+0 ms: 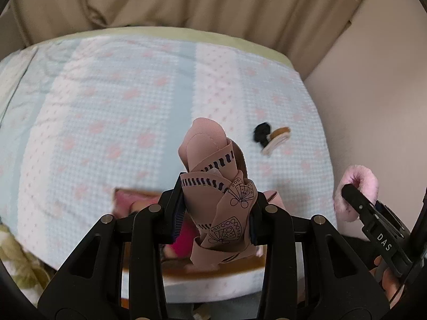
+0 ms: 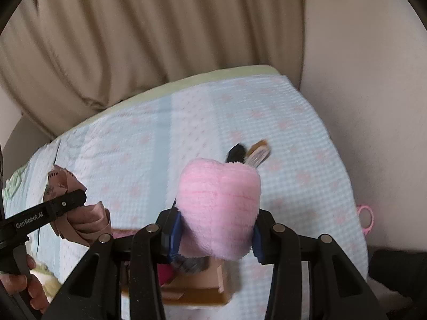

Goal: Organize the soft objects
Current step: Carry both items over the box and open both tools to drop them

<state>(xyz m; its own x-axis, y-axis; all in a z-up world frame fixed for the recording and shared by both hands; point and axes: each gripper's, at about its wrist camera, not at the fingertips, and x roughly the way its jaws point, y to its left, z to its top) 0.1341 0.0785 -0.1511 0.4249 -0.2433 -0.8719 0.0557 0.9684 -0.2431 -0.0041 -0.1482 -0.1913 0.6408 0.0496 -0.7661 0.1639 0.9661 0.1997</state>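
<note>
My left gripper is shut on a dusty-pink printed cloth, bunched and held above a brown wooden box at the bed's near edge. The cloth also shows in the right wrist view. My right gripper is shut on a fluffy pink cloth, held above the same box. That fluffy cloth shows at the right in the left wrist view. A magenta item lies in the box, partly hidden.
The bed has a light-blue blanket with pink flowers. A black item with a tan and white piece lies on it to the far right. Beige curtains hang behind. A pink ring item sits at the bed's right edge.
</note>
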